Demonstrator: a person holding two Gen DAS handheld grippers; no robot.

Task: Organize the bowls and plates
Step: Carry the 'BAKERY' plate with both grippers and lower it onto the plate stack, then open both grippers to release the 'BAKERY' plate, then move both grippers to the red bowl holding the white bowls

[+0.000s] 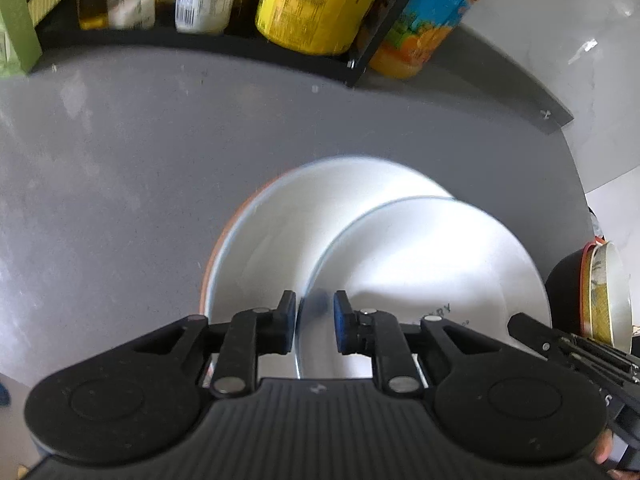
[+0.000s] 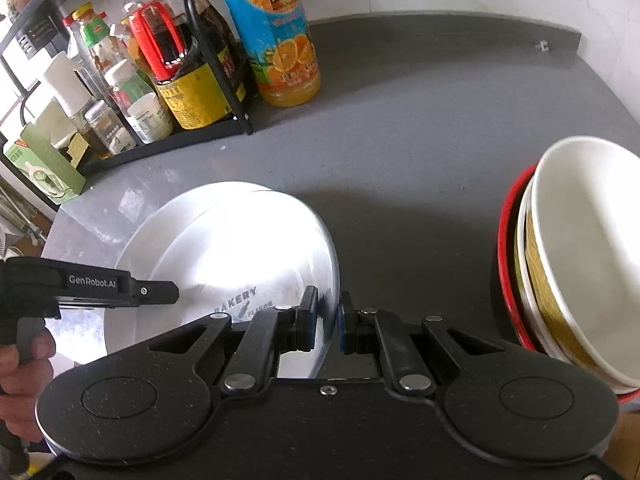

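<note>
Two white plates sit on the gray counter (image 2: 400,152), one on top of the other. The top plate (image 1: 424,264) is tipped up and is slid a bit to the right over the bottom plate (image 1: 264,240). It has the word "BAKERY" printed on it.

The left gripper (image 1: 316,316) has its two blue pads on each side of the top plate's near left rim. The jaws are pinching that rim. The right gripper (image 2: 327,320) does the same on the plate's near right rim, with its jaws pinching the thin edge.

To the right of the plates stands a stack of bowls (image 2: 576,280). A white and gold bowl sits inside a red-rimmed one. The stack is near the plates but not touching them.

At the far side of the counter is a black rack (image 2: 224,92) full of bottles and jars. A tall orange juice bottle (image 2: 276,40) stands just beside the rack, on its right. A green box (image 2: 48,164) stands at the rack's left end.
</note>
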